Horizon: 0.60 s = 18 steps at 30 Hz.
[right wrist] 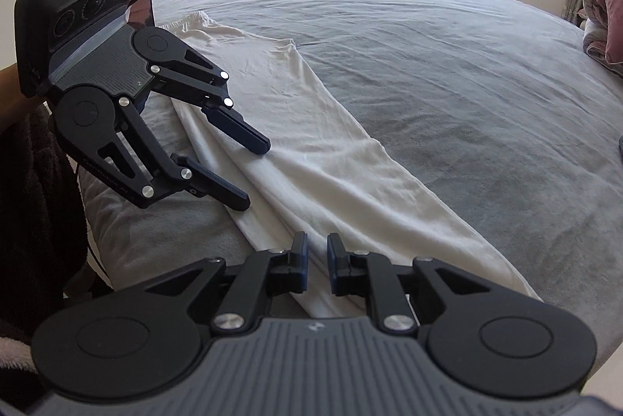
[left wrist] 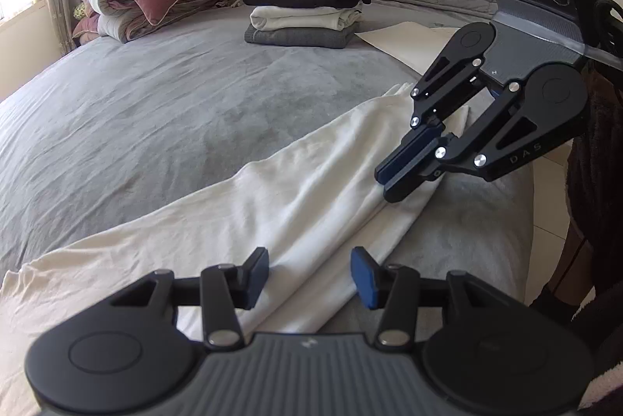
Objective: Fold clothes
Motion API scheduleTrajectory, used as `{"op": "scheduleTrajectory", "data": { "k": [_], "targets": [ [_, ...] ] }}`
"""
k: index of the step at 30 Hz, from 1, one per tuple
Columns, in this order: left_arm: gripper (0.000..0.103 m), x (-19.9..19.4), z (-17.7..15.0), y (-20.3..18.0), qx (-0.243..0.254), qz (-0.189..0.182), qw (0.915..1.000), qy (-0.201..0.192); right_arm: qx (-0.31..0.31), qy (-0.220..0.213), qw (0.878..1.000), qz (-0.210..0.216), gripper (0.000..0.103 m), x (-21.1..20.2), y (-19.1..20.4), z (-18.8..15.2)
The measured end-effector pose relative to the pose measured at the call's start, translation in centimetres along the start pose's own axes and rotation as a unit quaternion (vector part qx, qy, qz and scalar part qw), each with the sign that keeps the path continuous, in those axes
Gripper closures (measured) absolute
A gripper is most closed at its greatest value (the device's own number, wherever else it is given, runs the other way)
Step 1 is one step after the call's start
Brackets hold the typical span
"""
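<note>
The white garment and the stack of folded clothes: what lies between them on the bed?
In the left wrist view, only bare grey bedsheet separates the white garment from the stack of folded clothes; nothing else lies there.

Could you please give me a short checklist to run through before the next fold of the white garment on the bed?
1. White garment lies long on the grey bed: ok.
2. Garment smooth: not ok, a ridge of cloth runs along its near edge.
3. Left tongs gripping cloth: not ok, open above the garment.
4. Right tongs gripping cloth: not ok, open a narrow gap, nothing visibly pinched.
5. Bed beyond the garment free for folding: ok.
6. Folded stack out of the way: ok.
</note>
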State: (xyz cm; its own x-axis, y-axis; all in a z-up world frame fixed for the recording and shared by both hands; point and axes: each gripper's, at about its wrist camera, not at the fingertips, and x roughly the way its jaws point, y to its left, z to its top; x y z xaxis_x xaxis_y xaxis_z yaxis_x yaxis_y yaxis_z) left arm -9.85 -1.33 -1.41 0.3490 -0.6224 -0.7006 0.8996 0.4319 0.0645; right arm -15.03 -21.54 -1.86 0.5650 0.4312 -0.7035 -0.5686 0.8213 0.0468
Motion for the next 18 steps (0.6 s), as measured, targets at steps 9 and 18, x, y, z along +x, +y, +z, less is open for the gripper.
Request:
{"op": "scheduleTrajectory", "data": {
  "k": [9,18],
  "targets": [
    [0.081,0.0,0.2,0.3,-0.007,-0.002,1.0,-0.002,0.004,-0.008,1.0,0.005,0.072,0.4,-0.1,0.5],
    [0.089,-0.3,0.3,0.8,-0.018,0.01,0.9998,-0.007,0.023,-0.023,0.999,-0.005,0.1,0.5,-0.7,1.1]
  ]
}}
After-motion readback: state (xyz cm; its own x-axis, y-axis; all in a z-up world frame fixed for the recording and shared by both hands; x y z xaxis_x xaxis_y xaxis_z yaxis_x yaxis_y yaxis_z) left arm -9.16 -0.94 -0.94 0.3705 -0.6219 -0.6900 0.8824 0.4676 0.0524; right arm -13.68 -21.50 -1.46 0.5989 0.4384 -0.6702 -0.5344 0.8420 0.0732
